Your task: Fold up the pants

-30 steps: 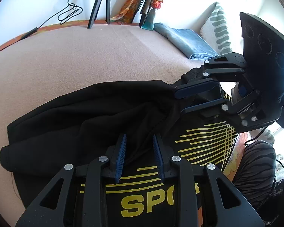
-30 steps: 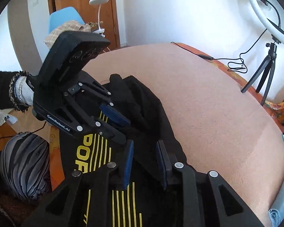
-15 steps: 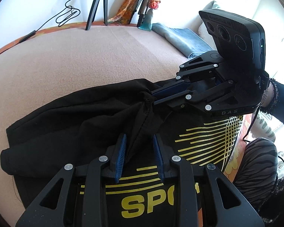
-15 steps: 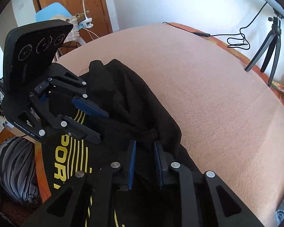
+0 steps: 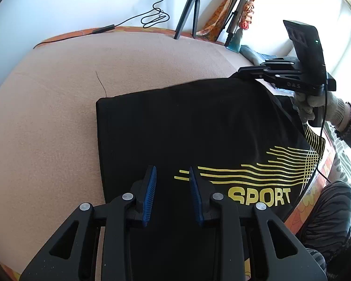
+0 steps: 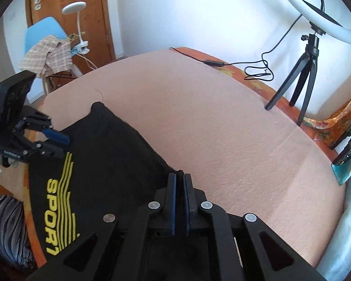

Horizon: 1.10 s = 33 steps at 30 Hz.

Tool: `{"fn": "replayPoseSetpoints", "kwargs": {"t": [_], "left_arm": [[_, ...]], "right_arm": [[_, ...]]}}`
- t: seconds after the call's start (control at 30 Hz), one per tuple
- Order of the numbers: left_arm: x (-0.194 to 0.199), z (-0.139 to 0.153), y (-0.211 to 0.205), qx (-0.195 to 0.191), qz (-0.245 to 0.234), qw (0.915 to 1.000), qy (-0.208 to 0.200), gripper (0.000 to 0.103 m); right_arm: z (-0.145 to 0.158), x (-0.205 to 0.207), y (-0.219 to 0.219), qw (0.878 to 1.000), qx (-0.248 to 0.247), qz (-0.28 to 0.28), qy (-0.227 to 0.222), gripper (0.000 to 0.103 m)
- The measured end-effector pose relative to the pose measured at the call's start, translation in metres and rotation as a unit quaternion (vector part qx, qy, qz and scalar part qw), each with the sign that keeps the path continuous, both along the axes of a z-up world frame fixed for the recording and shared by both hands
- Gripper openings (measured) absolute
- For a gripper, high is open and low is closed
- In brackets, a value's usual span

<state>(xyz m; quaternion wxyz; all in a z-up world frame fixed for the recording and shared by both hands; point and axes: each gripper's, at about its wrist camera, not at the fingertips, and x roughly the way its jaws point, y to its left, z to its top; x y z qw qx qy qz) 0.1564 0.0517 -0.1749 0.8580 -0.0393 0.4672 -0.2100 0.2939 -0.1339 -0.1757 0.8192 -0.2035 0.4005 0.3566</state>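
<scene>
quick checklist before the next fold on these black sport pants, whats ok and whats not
1. Right tool shut on the pants' edge: ok.
2. Left tool gripping fabric: not ok, it is open above the cloth.
3. Folded panel lies flat with a straight left edge: ok.
4. Pants fully on the beige blanket: not ok, the SPORT print side hangs over the bed edge.
5. Landing area beyond the pants free of the tripod and cable: ok.
6. Layers underneath aligned: cannot tell.
</scene>
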Motion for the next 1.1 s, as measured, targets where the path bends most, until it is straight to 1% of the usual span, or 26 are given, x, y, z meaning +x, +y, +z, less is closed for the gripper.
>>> {"fn": "replayPoseSetpoints", "kwargs": {"t": [0.13,0.2,0.23,0.27,0.3,0.33,0.4,0.43,0.47,0.53,0.57,0.6,0.67,0.73,0.83,0.93,1.03,1.1], "left_arm": [[-0.001,0.000,-0.007,0.014,-0.009,0.9998,-0.006,0.027],[-0.004,0.001,-0.005,0.012,-0.007,0.9999,-0.006,0.027],[-0.006,0.003,-0.002,0.009,0.000,0.9999,-0.008,0.027],[-0.008,0.005,0.003,0.003,0.009,0.9999,-0.010,0.027],[-0.012,0.006,0.009,-0.008,0.021,0.9997,-0.010,0.029],[-0.016,0.009,0.017,-0.021,0.035,0.9991,-0.009,0.036],[-0.027,0.014,0.034,-0.047,0.068,0.9965,-0.009,0.046],[-0.033,0.017,0.042,-0.062,0.082,0.9946,-0.007,0.048],[-0.040,0.019,0.050,-0.078,0.095,0.9924,-0.003,0.049],[-0.054,0.020,0.064,-0.106,0.122,0.9869,0.009,0.051],[-0.062,0.019,0.070,-0.119,0.133,0.9839,0.014,0.051],[-0.069,0.018,0.076,-0.132,0.143,0.9808,0.019,0.051],[-0.084,0.015,0.083,-0.153,0.161,0.9746,0.028,0.051],[-0.096,0.010,0.087,-0.167,0.173,0.9701,0.035,0.051],[-0.107,0.003,0.088,-0.191,0.187,0.9625,0.047,0.051],[-0.113,-0.006,0.091,-0.214,0.203,0.9534,0.062,0.051],[-0.116,-0.016,0.088,-0.252,0.213,0.9408,0.079,0.051],[-0.116,-0.020,0.085,-0.259,0.221,0.9363,0.089,0.051]], "right_arm": [[-0.018,0.030,0.004,0.999,-0.033,-0.028,0.010,0.000],[-0.023,0.033,0.002,0.998,-0.046,-0.034,0.006,0.000],[-0.021,0.034,-0.001,0.998,-0.043,-0.041,0.006,0.000],[-0.018,0.034,-0.006,0.998,-0.030,-0.047,0.015,0.003],[-0.015,0.033,-0.012,0.998,-0.015,-0.051,0.026,0.003],[-0.011,0.030,-0.016,0.998,-0.010,-0.056,0.027,0.006],[-0.002,0.022,-0.024,0.998,-0.004,-0.061,0.021,0.026],[0.004,0.018,-0.029,0.998,0.004,-0.063,0.023,0.030],[0.011,0.014,-0.034,0.997,0.015,-0.067,0.027,0.034],[0.025,0.003,-0.044,0.996,0.037,-0.078,0.032,0.038],[0.033,-0.003,-0.050,0.994,0.050,-0.086,0.035,0.043],[0.041,-0.009,-0.054,0.993,0.064,-0.093,0.041,0.052],[0.055,-0.022,-0.062,0.990,0.087,-0.100,0.050,0.060],[0.070,-0.037,-0.067,0.989,0.100,-0.097,0.050,0.062],[0.088,-0.059,-0.069,0.988,0.106,-0.099,0.056,0.066],[0.106,-0.082,-0.074,0.985,0.122,-0.099,0.066,0.070],[0.118,-0.104,-0.077,0.982,0.141,-0.101,0.074,0.072],[0.122,-0.117,-0.076,0.981,0.148,-0.102,0.074,0.074]]}}
